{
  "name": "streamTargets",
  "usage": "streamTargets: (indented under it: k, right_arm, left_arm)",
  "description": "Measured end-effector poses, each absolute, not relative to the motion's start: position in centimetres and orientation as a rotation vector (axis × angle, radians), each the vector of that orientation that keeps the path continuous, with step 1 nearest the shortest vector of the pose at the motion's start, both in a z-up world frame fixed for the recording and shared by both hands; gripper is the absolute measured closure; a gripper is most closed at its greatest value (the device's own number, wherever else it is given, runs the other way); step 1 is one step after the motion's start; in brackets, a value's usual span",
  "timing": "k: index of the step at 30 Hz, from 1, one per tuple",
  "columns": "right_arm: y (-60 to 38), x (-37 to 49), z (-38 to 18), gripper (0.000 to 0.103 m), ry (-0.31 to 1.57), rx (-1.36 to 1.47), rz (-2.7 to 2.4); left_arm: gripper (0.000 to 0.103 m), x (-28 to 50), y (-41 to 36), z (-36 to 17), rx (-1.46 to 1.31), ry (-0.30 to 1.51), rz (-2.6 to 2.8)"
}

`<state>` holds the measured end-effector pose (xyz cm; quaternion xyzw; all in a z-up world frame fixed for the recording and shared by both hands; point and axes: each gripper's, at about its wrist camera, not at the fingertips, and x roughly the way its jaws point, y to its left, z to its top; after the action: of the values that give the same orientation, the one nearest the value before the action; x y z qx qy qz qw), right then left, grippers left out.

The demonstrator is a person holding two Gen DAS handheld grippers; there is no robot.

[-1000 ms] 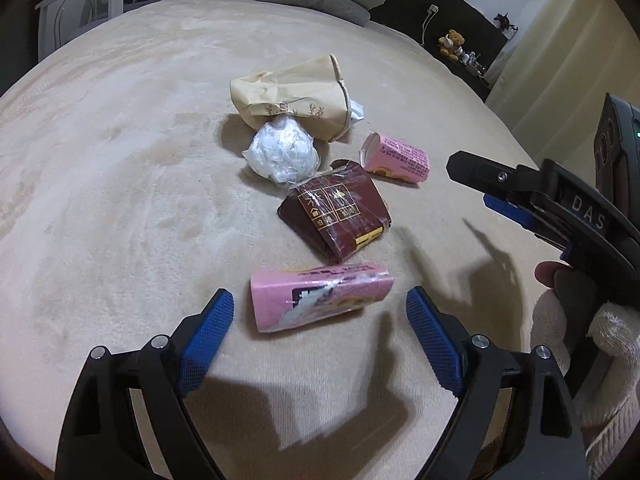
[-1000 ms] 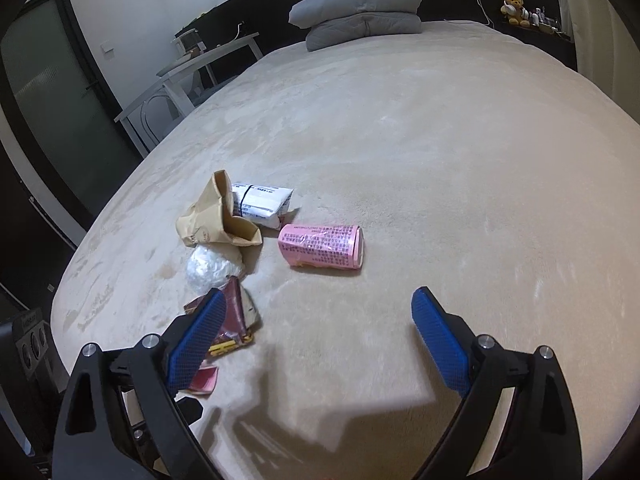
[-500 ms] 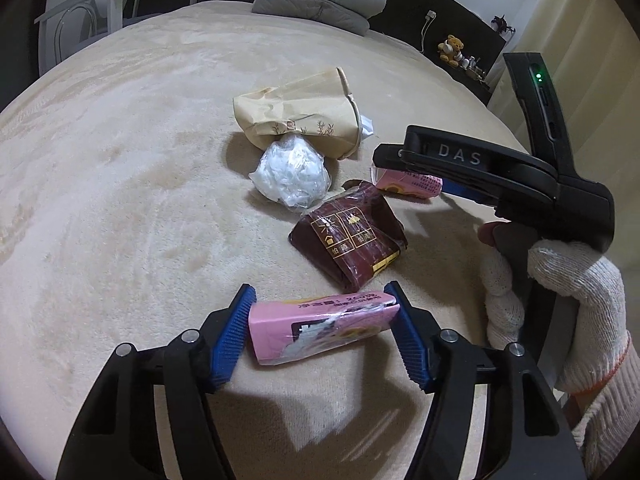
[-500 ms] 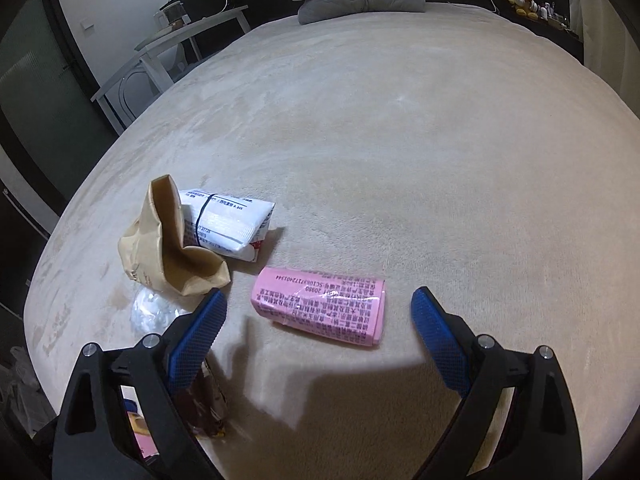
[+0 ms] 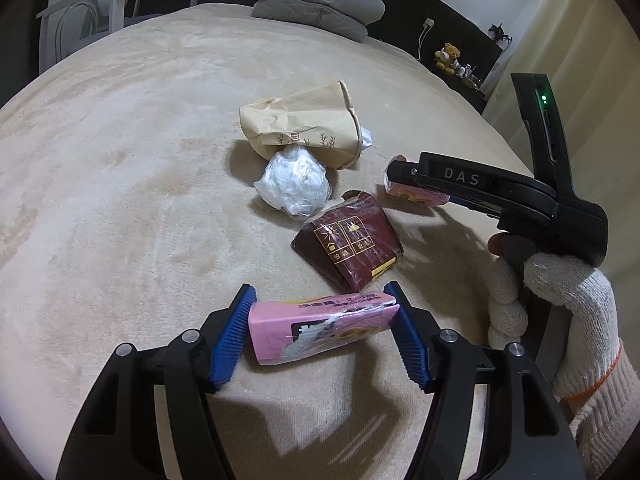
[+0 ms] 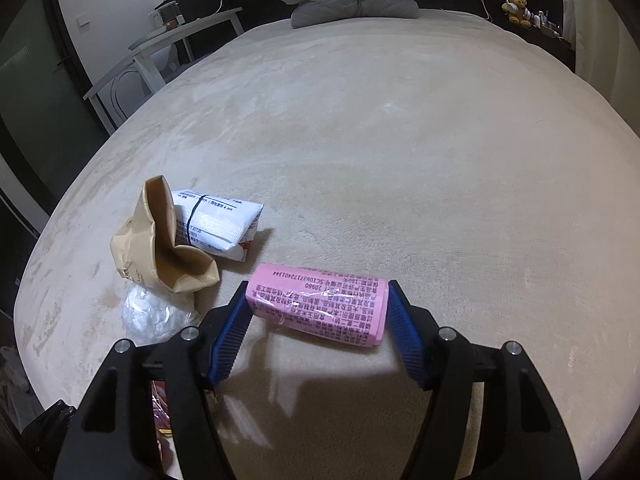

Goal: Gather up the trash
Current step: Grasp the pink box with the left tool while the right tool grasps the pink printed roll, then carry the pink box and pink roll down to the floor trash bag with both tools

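A wide bed covered in a plush beige blanket (image 5: 120, 184) fills both views, with two stacked grey pillows (image 5: 316, 0) at its far end, a white table (image 6: 160, 52) off to one side and a small teddy bear (image 6: 516, 6) on the dark headboard shelf; a cluster of trash lies on the blanket.

In the left wrist view the left gripper (image 5: 322, 334) has its blue ribbed pads against both ends of a torn pink snack packet (image 5: 320, 330), which lies crosswise on the blanket between them; just beyond it sits a dark red foil packet with gold print (image 5: 348, 250), then a crumpled ball of clear plastic (image 5: 294, 182) touching a crumpled brown paper bag (image 5: 300, 124).

The right gripper (image 6: 316, 318), held by a hand in a white knit glove (image 5: 560, 320), is closed onto a second pink packet covered in printed text (image 6: 320, 304), its blue pads pressing on the packet's two ends; this packet lies on the blanket to the right of the paper bag; in the left wrist view it shows only partly behind the gripper's black body.

A white wrapped packet with a black band (image 6: 220, 228) lies just behind the bag's open mouth, partly tucked against it.
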<state>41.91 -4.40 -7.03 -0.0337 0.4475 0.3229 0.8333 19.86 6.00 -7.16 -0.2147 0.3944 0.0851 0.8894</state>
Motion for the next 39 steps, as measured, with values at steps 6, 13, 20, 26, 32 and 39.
streamTargets:
  k: [6,13,20,26,32,39]
  right_arm:
    - [-6.3,40.5,-6.1,0.037,0.936,-0.047,0.674]
    - [-9.1,37.0,-4.1,0.037,0.884,-0.014,0.690]
    - [-12.2,32.0,-3.3,0.037,0.843,-0.003,0.694]
    - [-15.0,27.5,-3.0,0.037,0.818,0.029,0.708]
    - [-17.1,23.6,-2.8,0.037,0.801,0.052,0.720]
    - [-19.1,19.6,-2.6,0.037,0.775,0.065,0.743]
  left_arm:
    - [0.039,19.2,6.3,-5.9,-0.450,0.777,0.165]
    - [0.039,17.1,6.0,-4.0,-0.449,0.708,0.135]
    - [0.039,13.9,5.5,-2.4,-0.453,0.644,0.109]
    - [0.039,11.3,4.3,-1.6,-0.419,0.609,0.073]
    - [0.039,8.1,3.2,-1.6,-0.418,0.574,0.041]
    - [0.039,4.4,1.5,-1.7,-0.409,0.530,0.005]
